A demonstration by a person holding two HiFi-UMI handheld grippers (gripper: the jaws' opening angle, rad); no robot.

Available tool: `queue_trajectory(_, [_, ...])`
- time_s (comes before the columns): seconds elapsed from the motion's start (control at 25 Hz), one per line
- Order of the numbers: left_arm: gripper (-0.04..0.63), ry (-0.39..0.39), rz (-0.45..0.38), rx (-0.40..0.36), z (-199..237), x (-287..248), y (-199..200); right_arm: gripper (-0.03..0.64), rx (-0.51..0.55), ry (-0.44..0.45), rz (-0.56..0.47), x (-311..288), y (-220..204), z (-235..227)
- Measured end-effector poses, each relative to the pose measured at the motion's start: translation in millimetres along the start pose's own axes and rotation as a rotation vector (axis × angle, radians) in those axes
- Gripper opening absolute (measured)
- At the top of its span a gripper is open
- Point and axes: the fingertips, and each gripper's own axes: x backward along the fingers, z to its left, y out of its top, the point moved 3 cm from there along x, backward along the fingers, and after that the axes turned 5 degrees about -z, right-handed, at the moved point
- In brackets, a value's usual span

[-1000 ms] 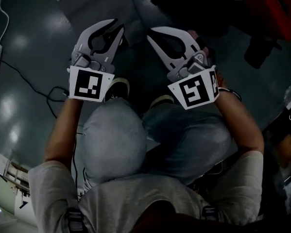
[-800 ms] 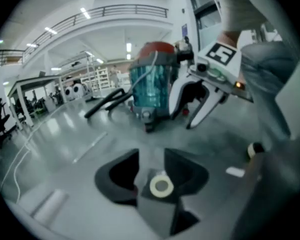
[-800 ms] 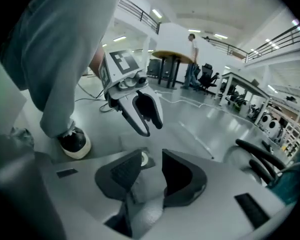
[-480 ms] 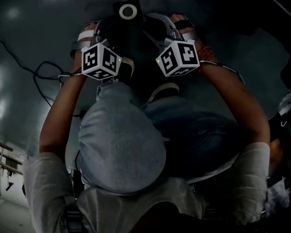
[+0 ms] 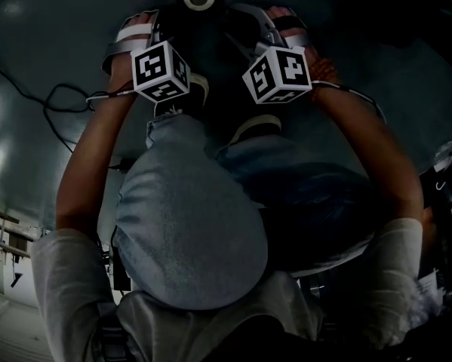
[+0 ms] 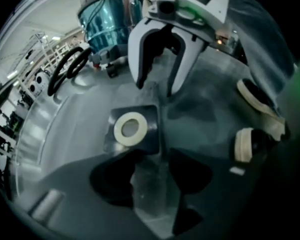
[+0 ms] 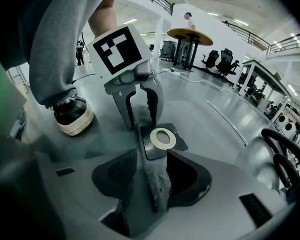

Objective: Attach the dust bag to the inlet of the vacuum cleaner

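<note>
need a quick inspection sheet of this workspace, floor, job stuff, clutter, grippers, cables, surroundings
surface: glossy grey floor
job's things: dust bag lying on the floor, white collar ring up; teal vacuum cleaner stands apart, bag not attached
clutter: nothing seen; the person's shoe stands near the bag
grippers: left gripper and right gripper open, jaws just been opening; bag cloth between each pair, not pinched
cables: black cable looped on the floor
surroundings: round table, office chairs

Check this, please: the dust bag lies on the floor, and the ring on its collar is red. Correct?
No: the ring on the collar of the dust bag is white, not red; the right gripper view shows it. The rest is right.
</note>
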Motion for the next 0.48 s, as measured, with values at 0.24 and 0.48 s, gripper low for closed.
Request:
queue_trajectory(0.24, [0.073,0.031,-0.018,0.011,1,7,0,0.163,0.006,-0.021,0.007,-5,-3,0])
queue_trajectory(0.48, [0.023,0.026,-0.052,0.031,19,44,17,0.169,0.129,-0.113,-0.034,1,15,-15])
